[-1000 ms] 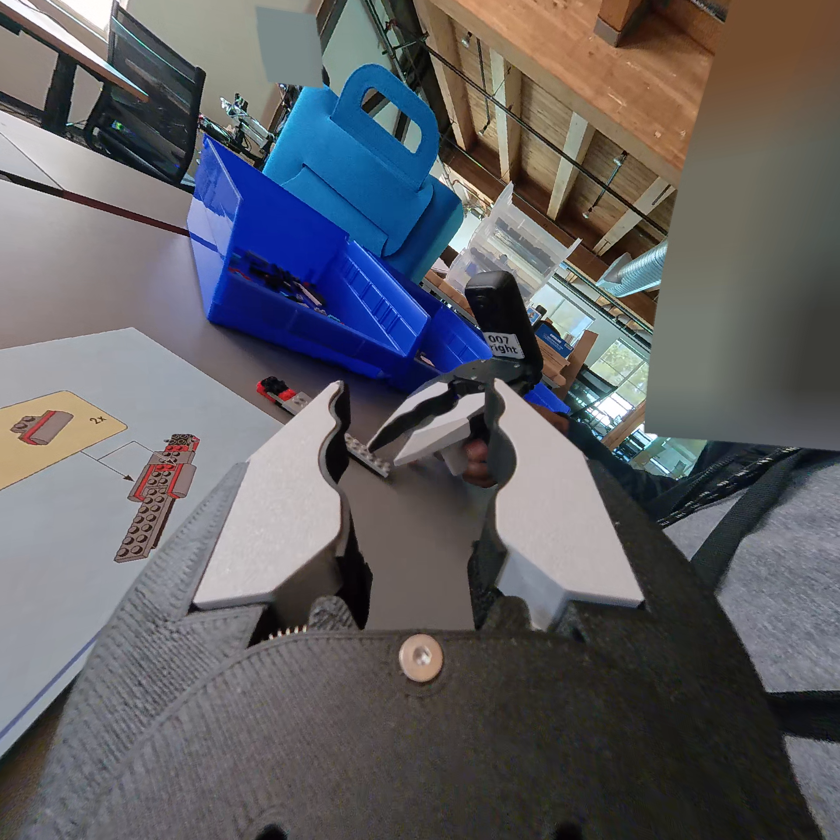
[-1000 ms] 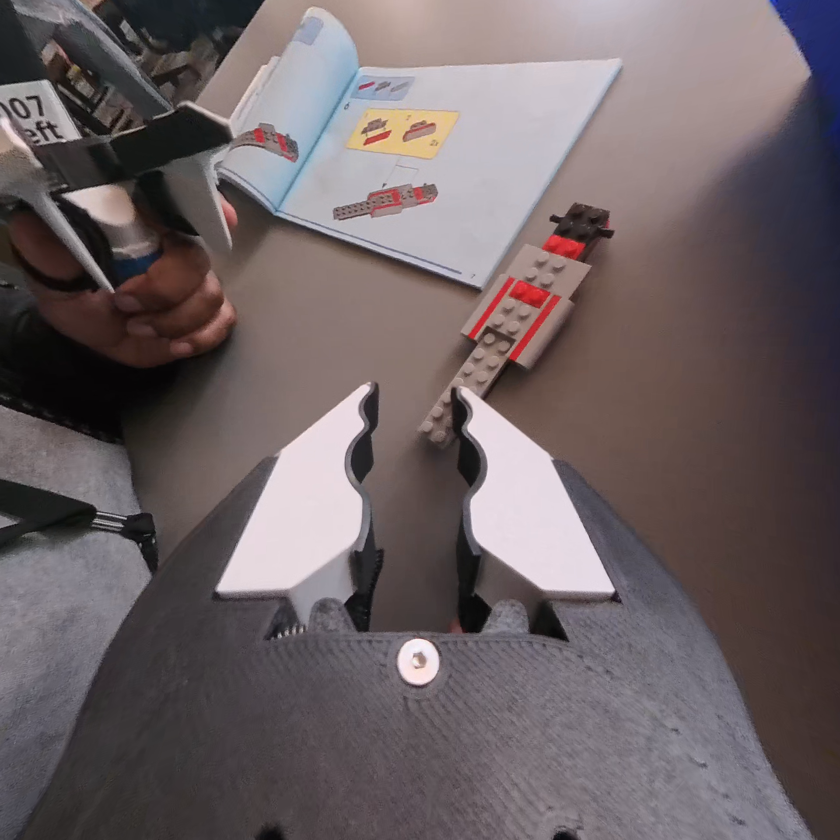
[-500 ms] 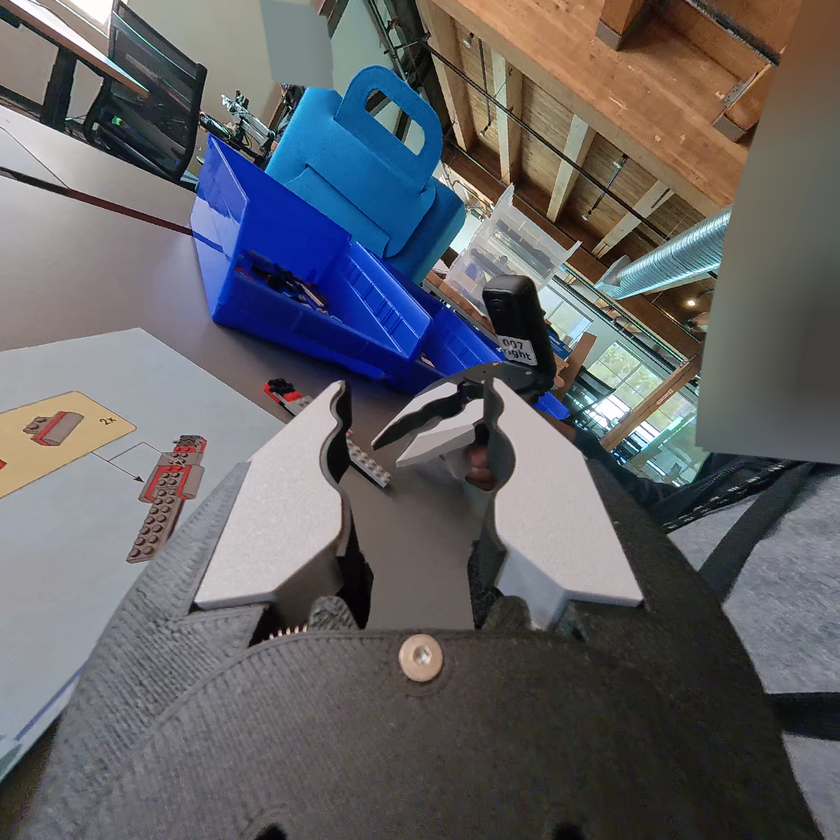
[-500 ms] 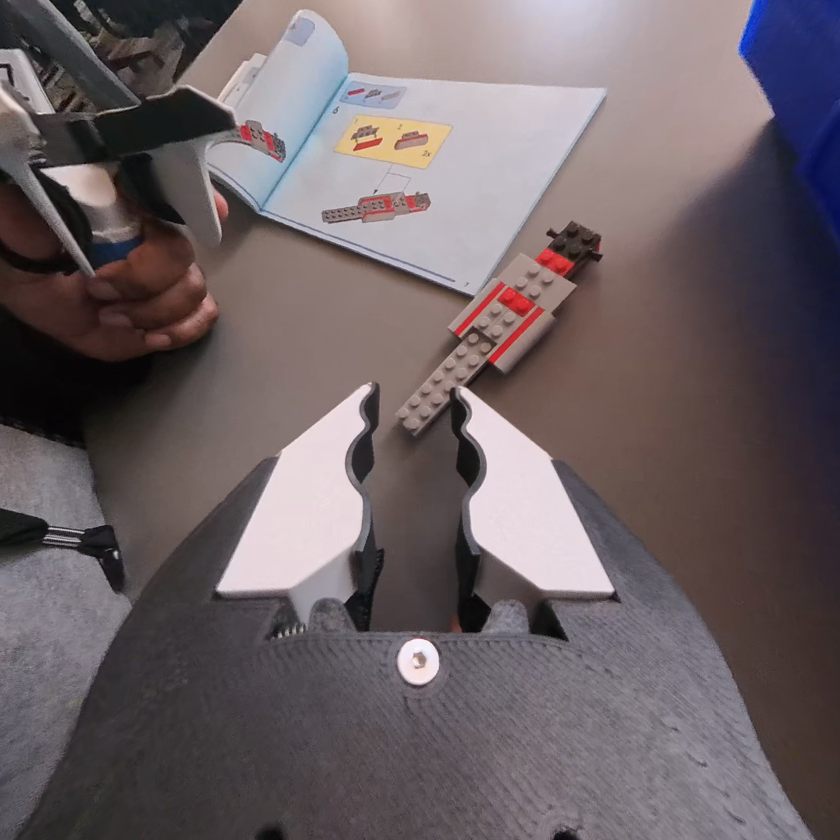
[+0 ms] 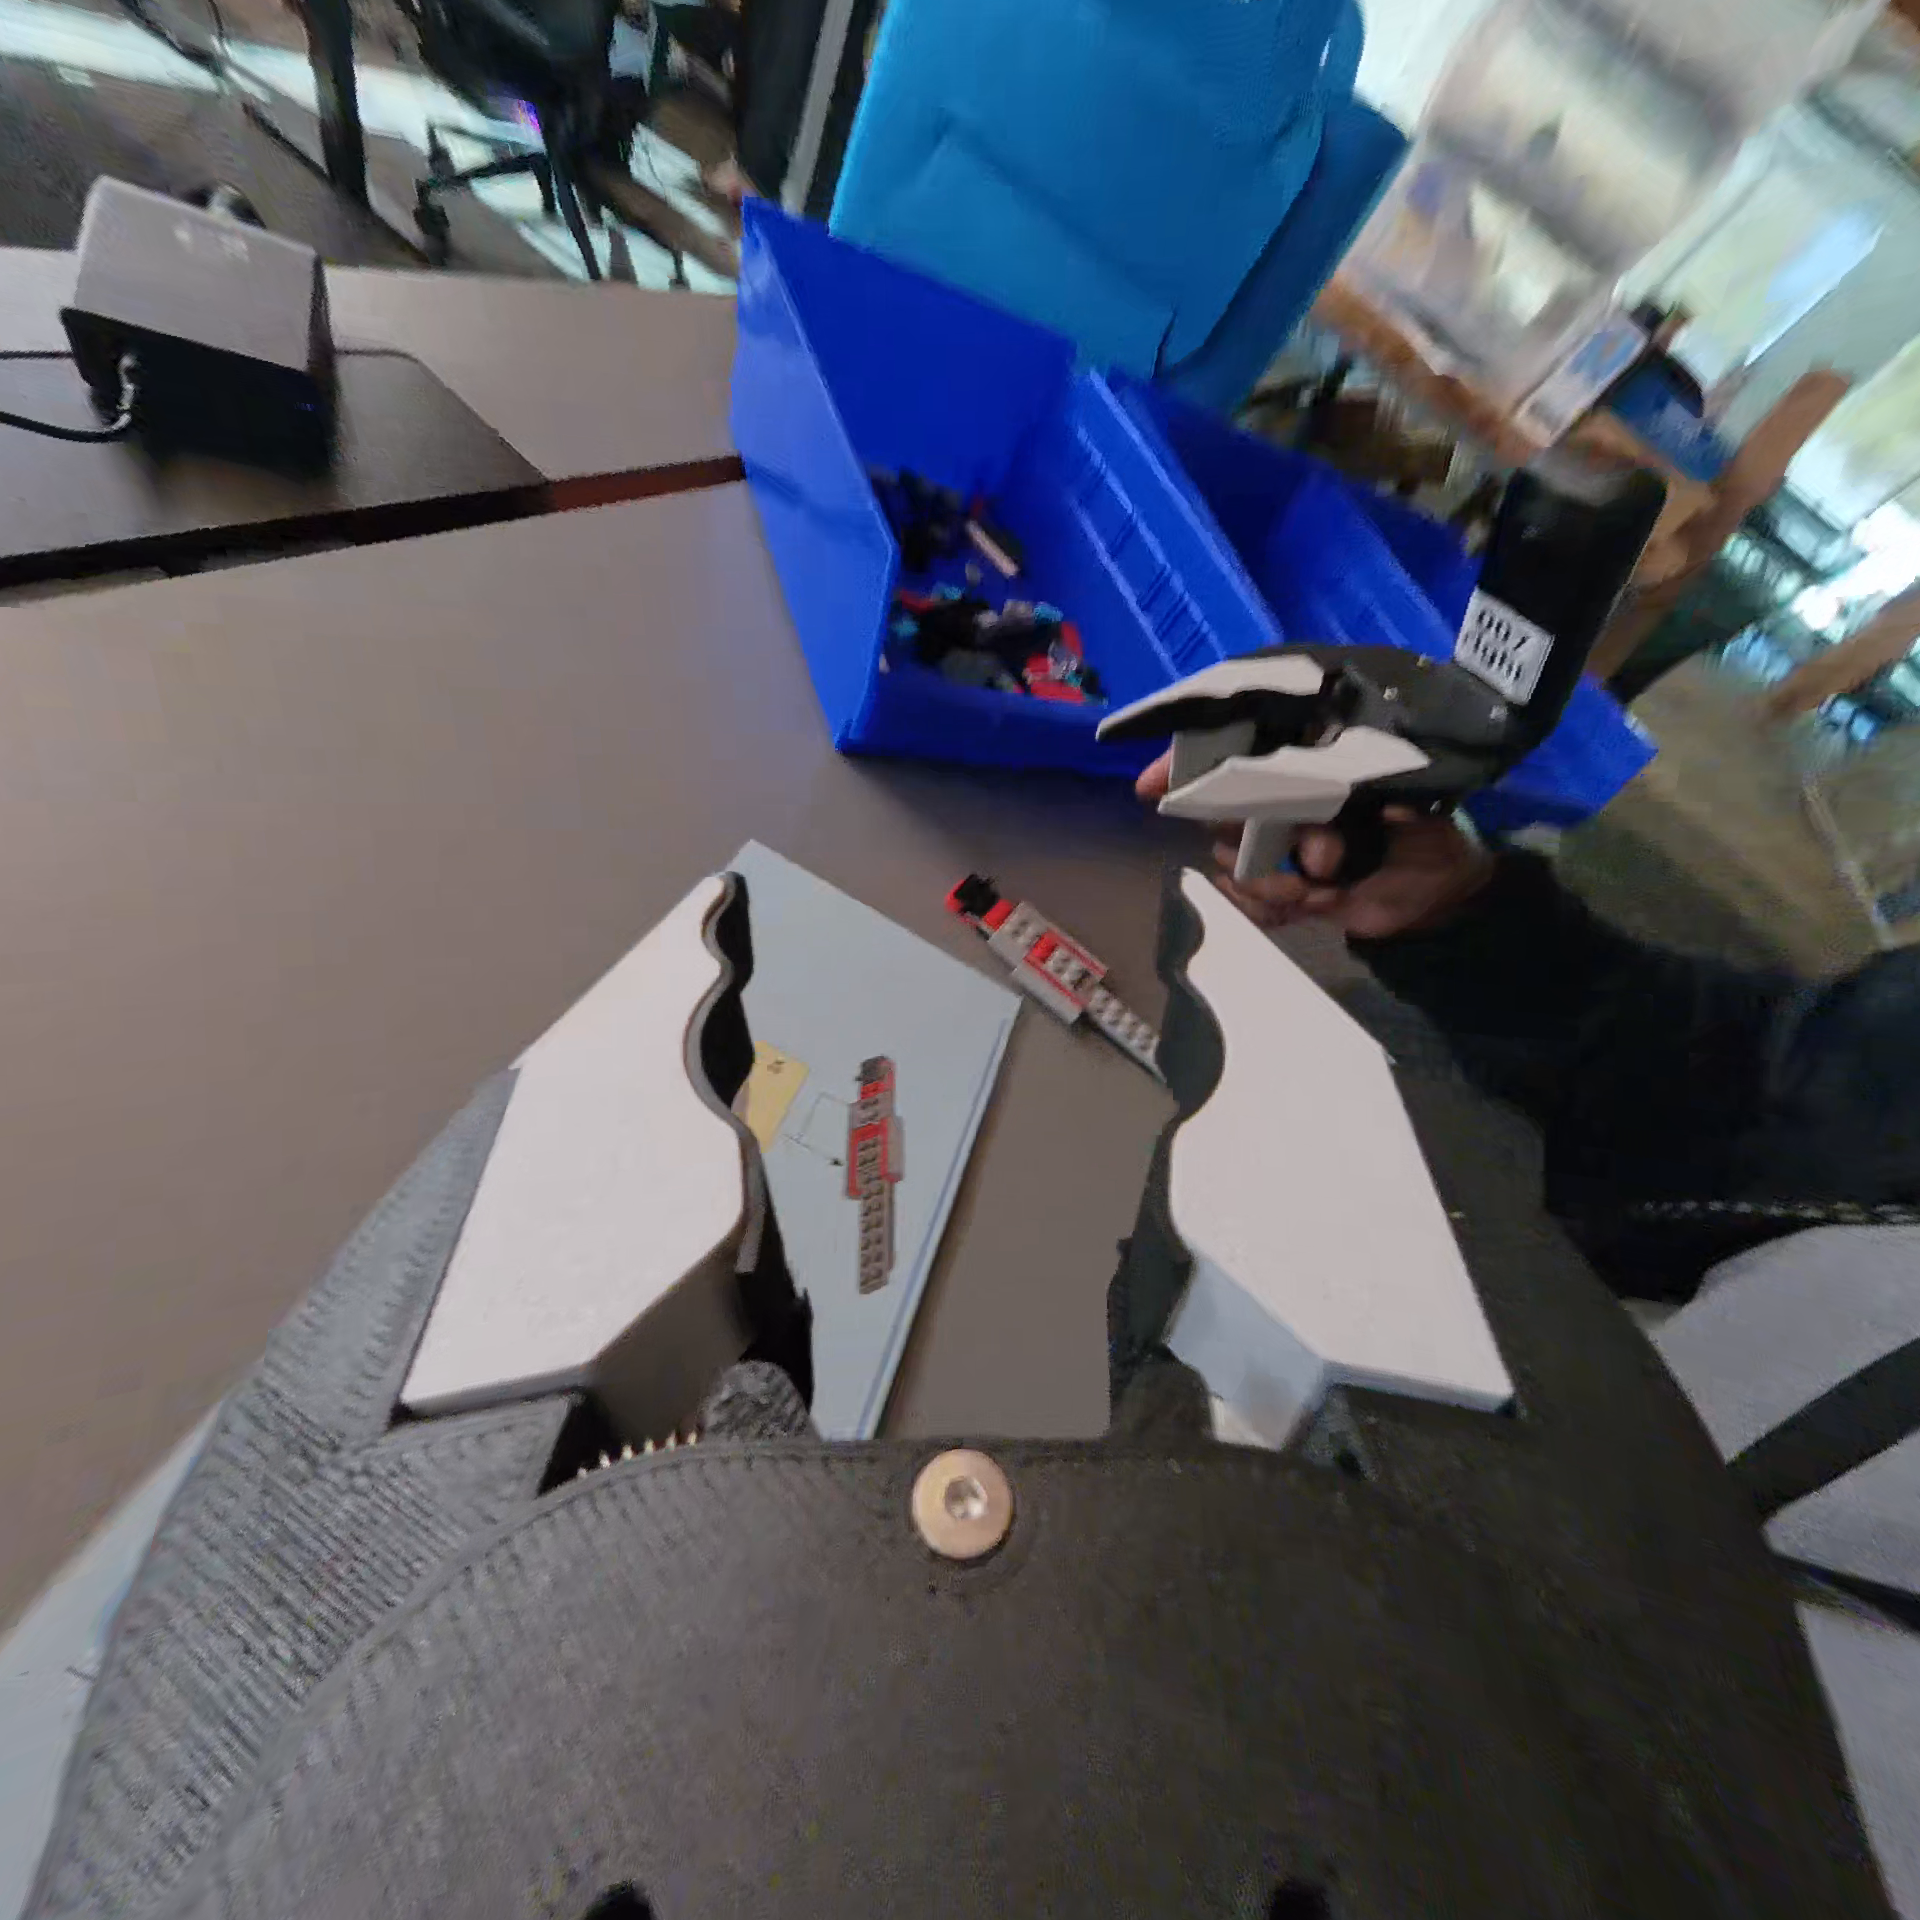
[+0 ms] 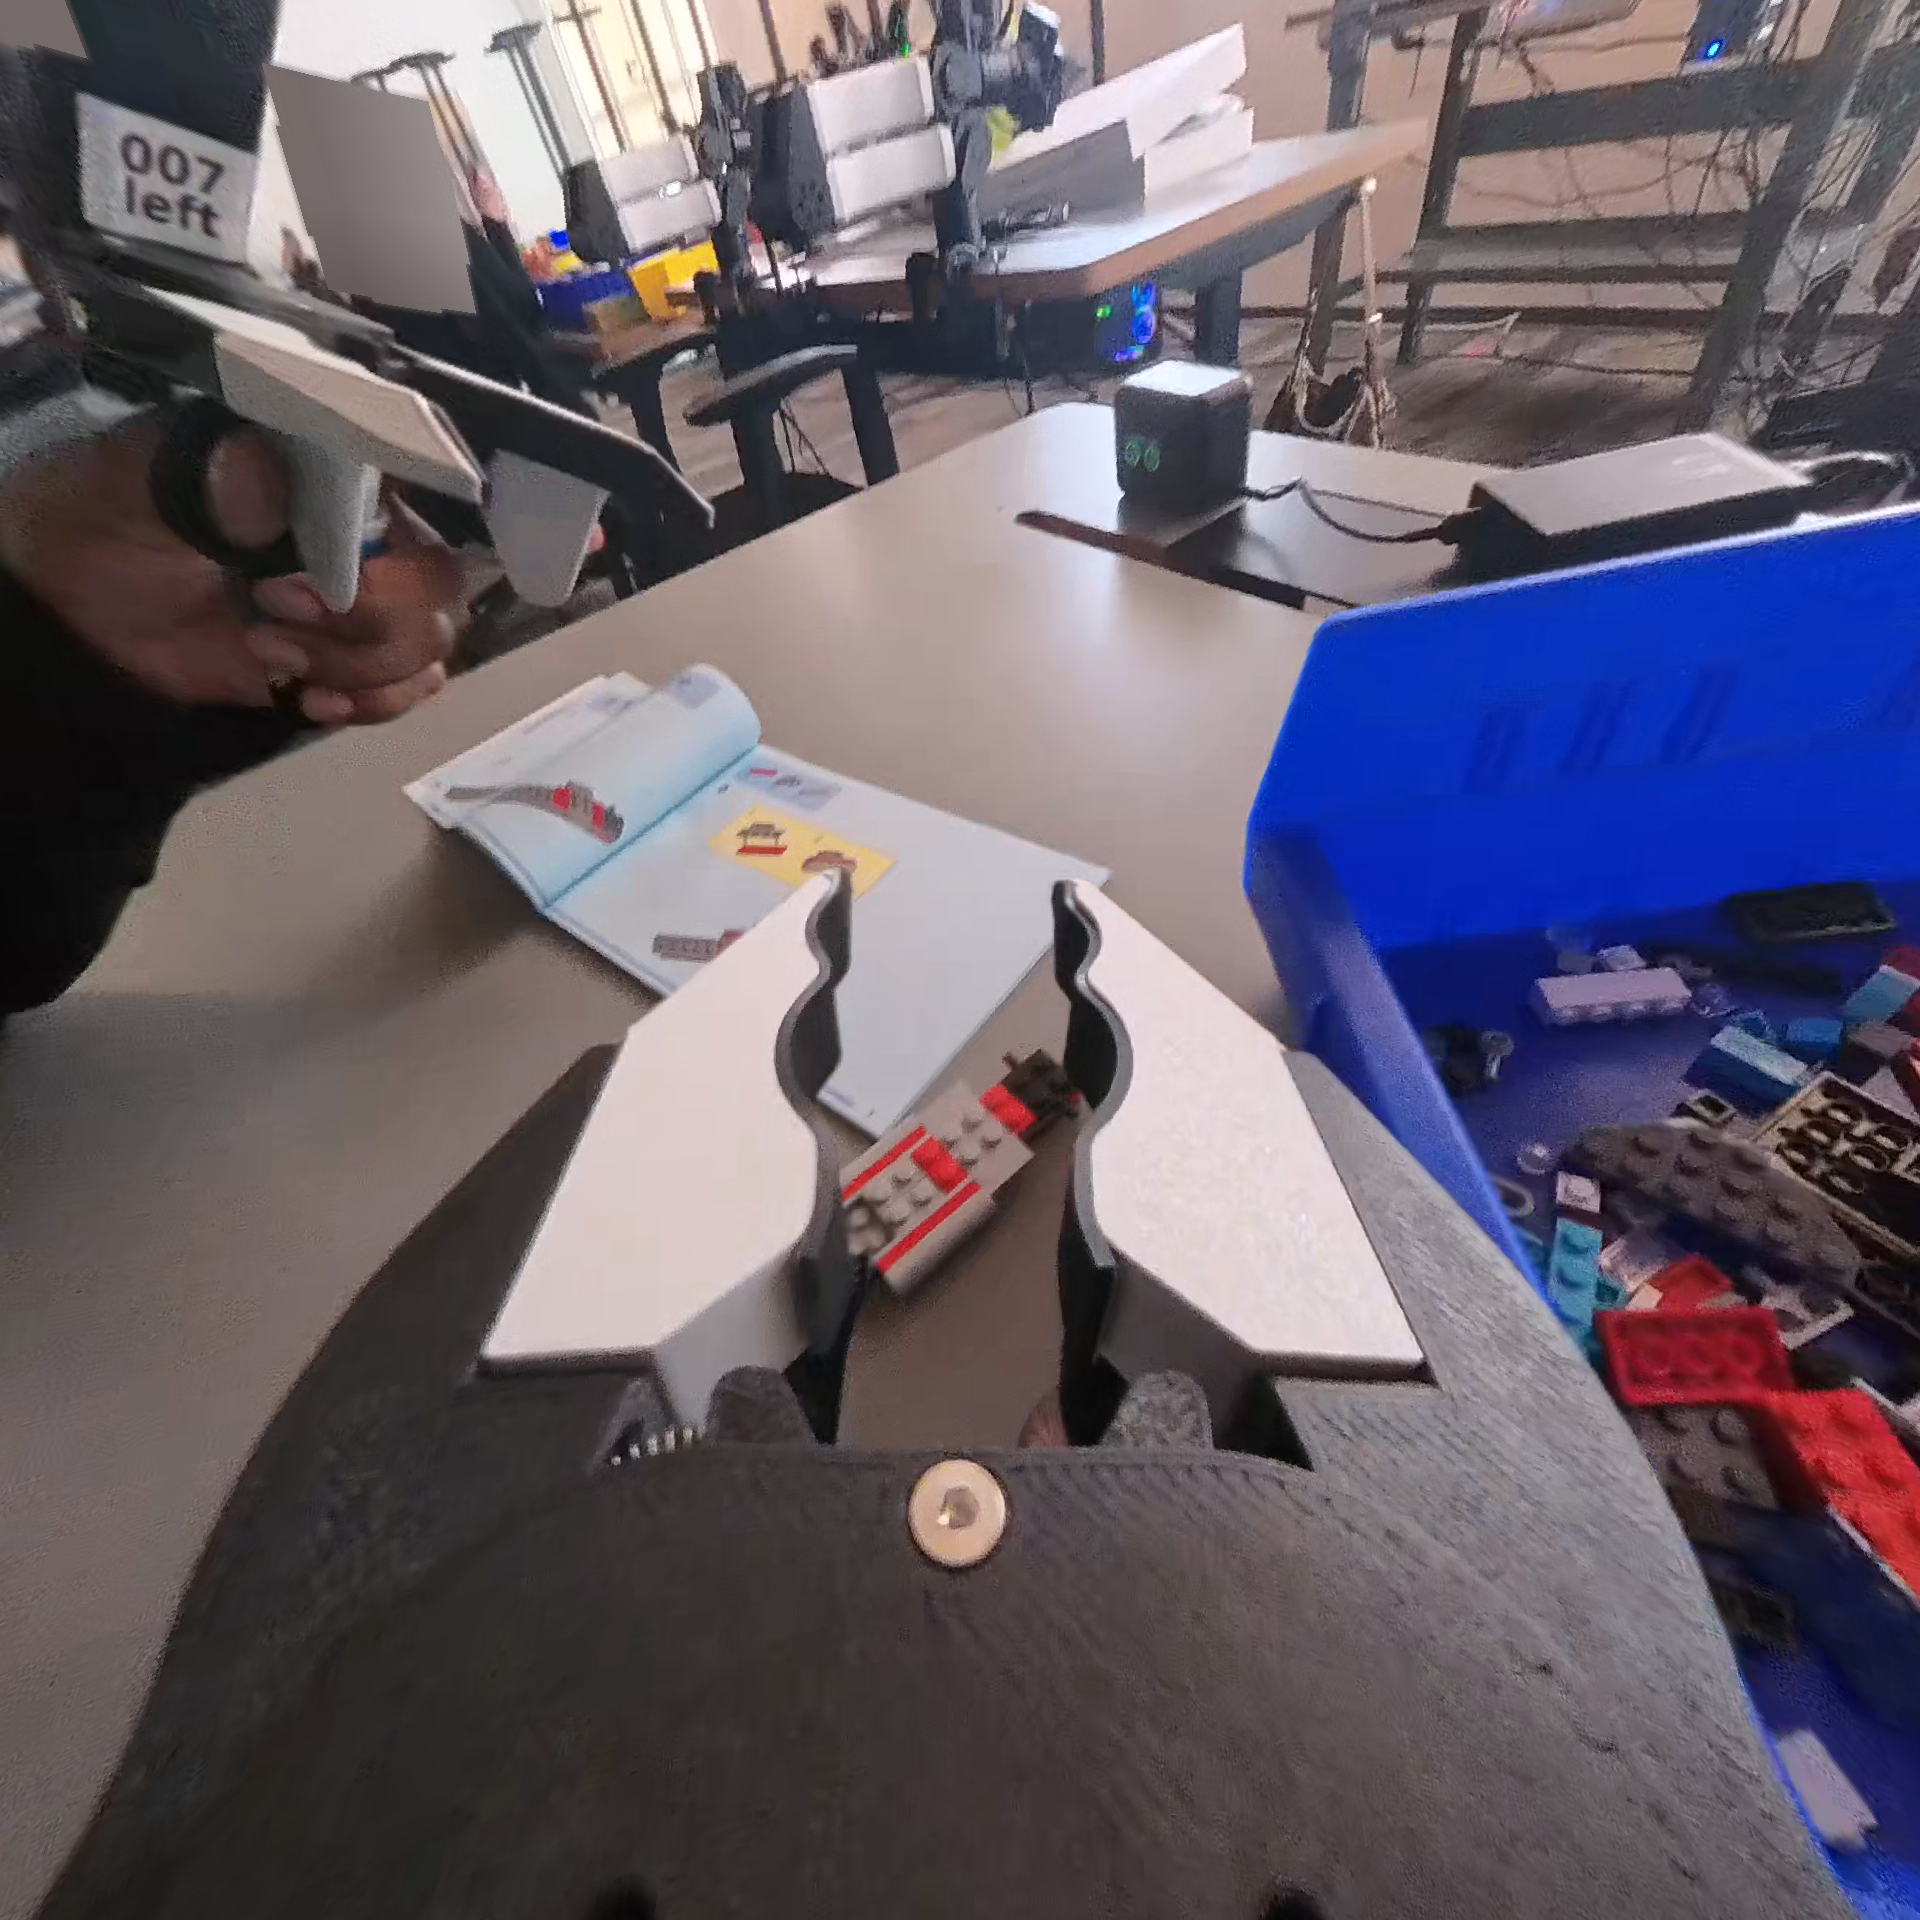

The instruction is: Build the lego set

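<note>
Left wrist view: left tool (image 5: 951, 914) wide open, empty, above instruction booklet (image 5: 883, 1091); lego assembly (image 5: 1049, 961) flat on counter (image 5: 364, 779), right of booklet.

Right wrist view: right tool (image 6: 945, 894) open, empty, over assembly (image 6: 940, 1174); blue bin (image 6: 1558, 748) right.

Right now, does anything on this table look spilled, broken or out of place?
Nothing stands out. The half-built model lies flat on the table beside the open booklet, loose bricks stay inside the blue bin, and both grippers, left and right, are open and empty.

Grey table (image 6: 935, 644); desks (image 6: 1143, 239), office chair (image 6: 790, 395) behind; bright windows (image 5: 1766, 260) far side.
</note>
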